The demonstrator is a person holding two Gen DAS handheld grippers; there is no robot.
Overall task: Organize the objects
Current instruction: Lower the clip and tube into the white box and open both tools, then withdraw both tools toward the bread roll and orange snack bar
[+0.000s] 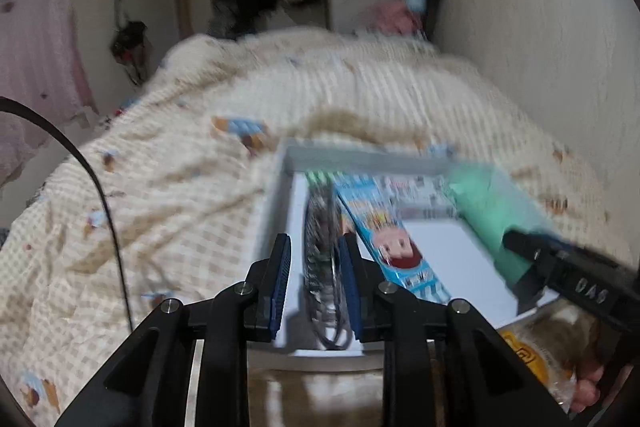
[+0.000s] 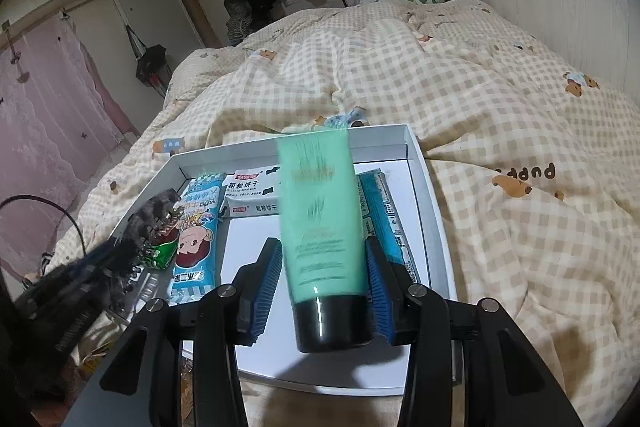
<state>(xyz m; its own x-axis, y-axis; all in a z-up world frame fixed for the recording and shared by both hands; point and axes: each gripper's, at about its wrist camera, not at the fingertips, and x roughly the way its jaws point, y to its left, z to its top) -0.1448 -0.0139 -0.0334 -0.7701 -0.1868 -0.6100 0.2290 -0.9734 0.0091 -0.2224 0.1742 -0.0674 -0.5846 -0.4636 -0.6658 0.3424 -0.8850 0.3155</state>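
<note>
A white tray [image 2: 424, 163] lies on the bed. My right gripper [image 2: 322, 267] is shut on a green tube with a black cap [image 2: 320, 211], held above the tray's middle; the tube also shows in the left wrist view [image 1: 492, 211]. My left gripper [image 1: 316, 251] holds a dark snack packet with green ends [image 1: 322, 247] between its blue pads, over the tray's left side [image 1: 286, 195]. In the tray lie a light blue cartoon-face packet [image 2: 196, 239], a white biscuit packet [image 2: 252, 195] and a blue packet [image 2: 384, 219].
The checked cream quilt [image 2: 480, 99] covers the bed around the tray. A yellow-brown wrapped snack [image 1: 552, 351] lies off the tray's near corner by a hand. A wall runs along the right. Clothes and a pink curtain stand beyond the bed.
</note>
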